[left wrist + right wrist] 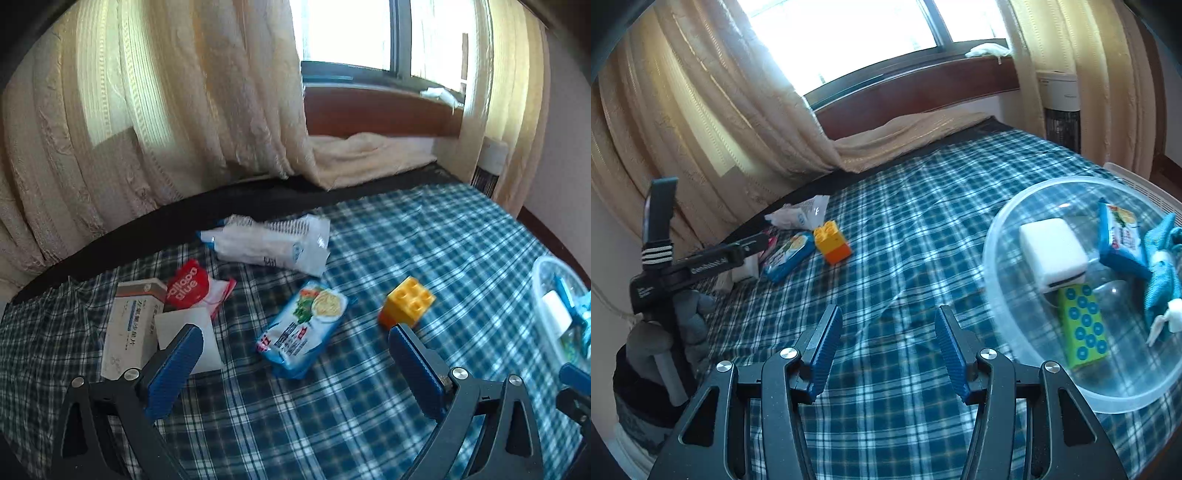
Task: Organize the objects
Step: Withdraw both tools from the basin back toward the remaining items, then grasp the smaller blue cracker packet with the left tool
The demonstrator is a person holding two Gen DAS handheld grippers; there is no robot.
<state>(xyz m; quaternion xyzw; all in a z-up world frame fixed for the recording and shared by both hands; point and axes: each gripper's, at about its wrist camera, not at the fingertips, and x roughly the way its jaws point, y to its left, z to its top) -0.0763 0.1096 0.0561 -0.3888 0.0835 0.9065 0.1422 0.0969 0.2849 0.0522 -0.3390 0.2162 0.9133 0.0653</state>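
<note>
My left gripper (295,338) is open and empty, low over the plaid cloth, with a blue noodle packet (303,328) between its fingers' line of sight. A yellow-orange toy block (406,301) sits just right of the packet. A white crumpled bag (273,243), a red packet (192,286) and a medicine box (129,325) lie to the left. My right gripper (888,323) is open and empty, left of a clear plastic bowl (1008,325) holding a white charger (1052,251), a green box (1082,328), a blue packet (1119,236) and a teal cloth toy (1161,266).
The table (905,192) wears a blue plaid cloth. Curtains (147,122) hang behind it, one draped on the far edge. The left gripper's body (683,266) shows at left in the right wrist view. A white basket (1137,184) sits behind the bowl.
</note>
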